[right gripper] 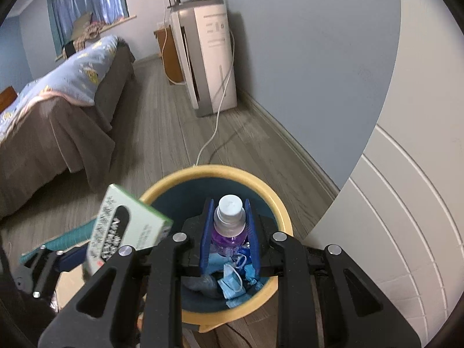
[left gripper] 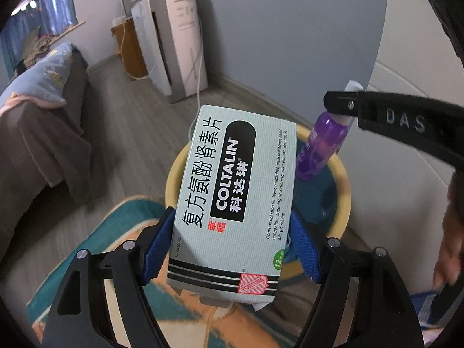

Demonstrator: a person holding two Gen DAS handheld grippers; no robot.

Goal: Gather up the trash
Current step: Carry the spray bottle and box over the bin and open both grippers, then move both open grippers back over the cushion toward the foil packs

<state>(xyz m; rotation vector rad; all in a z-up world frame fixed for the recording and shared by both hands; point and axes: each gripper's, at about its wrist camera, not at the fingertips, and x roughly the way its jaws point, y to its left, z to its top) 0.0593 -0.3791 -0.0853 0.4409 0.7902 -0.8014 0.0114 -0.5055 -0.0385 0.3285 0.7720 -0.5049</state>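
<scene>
My left gripper (left gripper: 232, 249) is shut on a pale green Coltalin medicine box (left gripper: 235, 200) and holds it over the near rim of a yellow-rimmed bin (left gripper: 345, 191). The box also shows at the left of the right wrist view (right gripper: 127, 226). My right gripper (right gripper: 230, 232) is shut on a purple bottle with a white cap (right gripper: 230, 220) and holds it above the bin (right gripper: 278, 203). The bottle shows in the left wrist view (left gripper: 322, 148), hanging from the right gripper's finger. Blue face masks (right gripper: 232, 284) lie inside the bin.
A teal and orange rug (left gripper: 121, 232) lies under the bin's near side. A bed (right gripper: 58, 110) stands at the left. A white appliance (right gripper: 208, 52) with a trailing cable stands against the blue-grey wall. A white panel (right gripper: 406, 203) is at the right.
</scene>
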